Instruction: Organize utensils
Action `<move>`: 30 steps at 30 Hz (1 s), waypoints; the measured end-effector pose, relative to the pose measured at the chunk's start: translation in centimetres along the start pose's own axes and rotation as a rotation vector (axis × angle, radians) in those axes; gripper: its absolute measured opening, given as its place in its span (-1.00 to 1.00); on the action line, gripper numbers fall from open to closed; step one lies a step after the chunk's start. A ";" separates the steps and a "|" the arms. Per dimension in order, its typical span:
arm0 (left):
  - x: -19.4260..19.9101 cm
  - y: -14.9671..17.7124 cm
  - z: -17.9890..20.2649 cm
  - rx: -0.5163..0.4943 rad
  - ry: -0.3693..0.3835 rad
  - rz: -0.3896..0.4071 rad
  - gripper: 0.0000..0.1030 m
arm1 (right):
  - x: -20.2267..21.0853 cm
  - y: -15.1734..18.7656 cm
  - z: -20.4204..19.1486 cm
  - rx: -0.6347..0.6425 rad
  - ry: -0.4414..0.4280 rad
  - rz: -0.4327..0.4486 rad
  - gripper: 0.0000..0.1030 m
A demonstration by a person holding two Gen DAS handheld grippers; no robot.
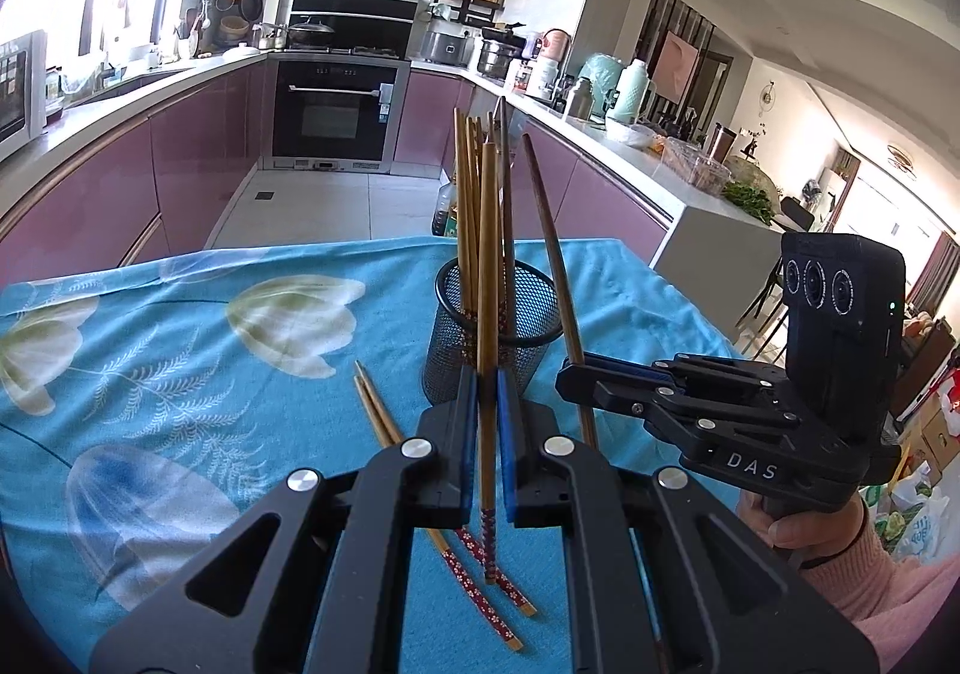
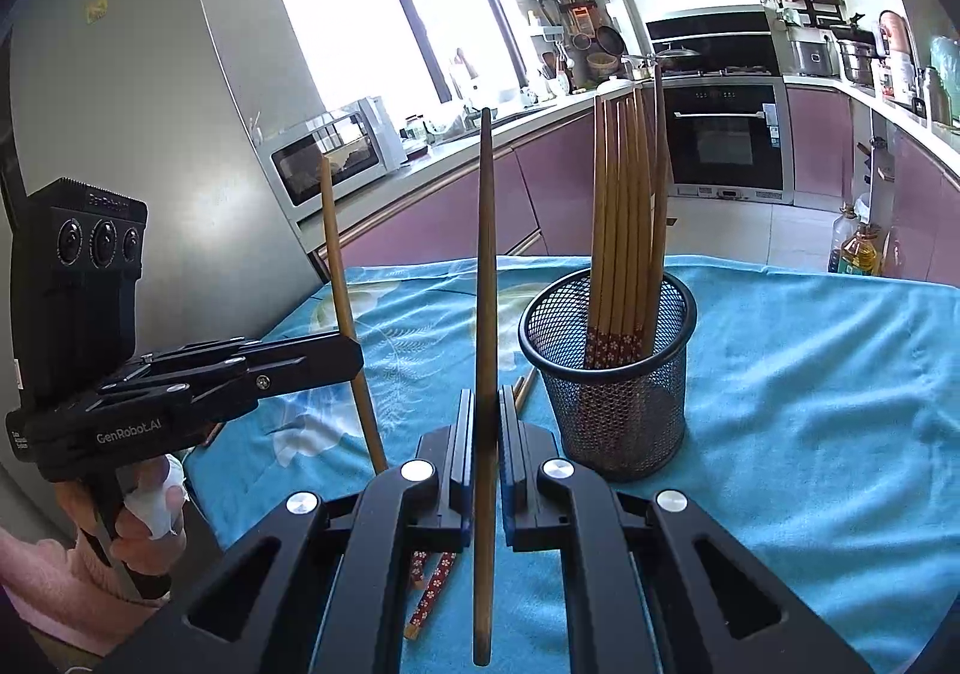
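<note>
A black mesh cup (image 1: 492, 332) holding several wooden chopsticks stands on the blue cloth; it also shows in the right wrist view (image 2: 612, 368). My left gripper (image 1: 486, 392) is shut on a light chopstick (image 1: 487, 254), held upright just in front of the cup. My right gripper (image 2: 486, 416) is shut on a darker brown chopstick (image 2: 485, 254), held upright left of the cup. In the left wrist view the right gripper (image 1: 576, 368) shows to the cup's right. In the right wrist view the left gripper (image 2: 354, 350) shows at the left. Loose chopsticks (image 1: 378, 410) lie on the cloth.
The table is covered by a blue flowered cloth (image 1: 180, 362). Behind it run purple kitchen cabinets (image 1: 198, 146) and an oven (image 1: 336, 116). An oil bottle (image 2: 858, 248) stands on the floor past the table's far edge. A refrigerator (image 2: 150, 104) stands at the left.
</note>
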State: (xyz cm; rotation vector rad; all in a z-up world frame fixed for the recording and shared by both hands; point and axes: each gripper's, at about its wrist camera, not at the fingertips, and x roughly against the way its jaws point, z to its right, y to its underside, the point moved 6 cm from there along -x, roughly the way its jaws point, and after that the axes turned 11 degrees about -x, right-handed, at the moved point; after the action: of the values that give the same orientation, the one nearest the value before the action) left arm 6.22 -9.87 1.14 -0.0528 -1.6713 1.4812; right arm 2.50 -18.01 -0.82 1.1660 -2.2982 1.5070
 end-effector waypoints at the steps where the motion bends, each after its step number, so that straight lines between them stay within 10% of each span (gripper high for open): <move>1: 0.0 -0.1 0.0 -0.001 0.000 0.002 -0.86 | 0.0 0.0 0.0 0.000 0.000 0.002 -0.88; 30: 0.6 -2.5 0.3 -0.022 -0.001 0.047 -0.86 | 1.2 -2.3 0.2 0.007 0.012 0.060 -0.88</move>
State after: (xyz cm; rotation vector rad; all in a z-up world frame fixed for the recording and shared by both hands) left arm 6.93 -10.46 3.59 -0.1040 -1.6974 1.4978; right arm 3.26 -19.23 1.30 1.0962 -2.3420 1.5397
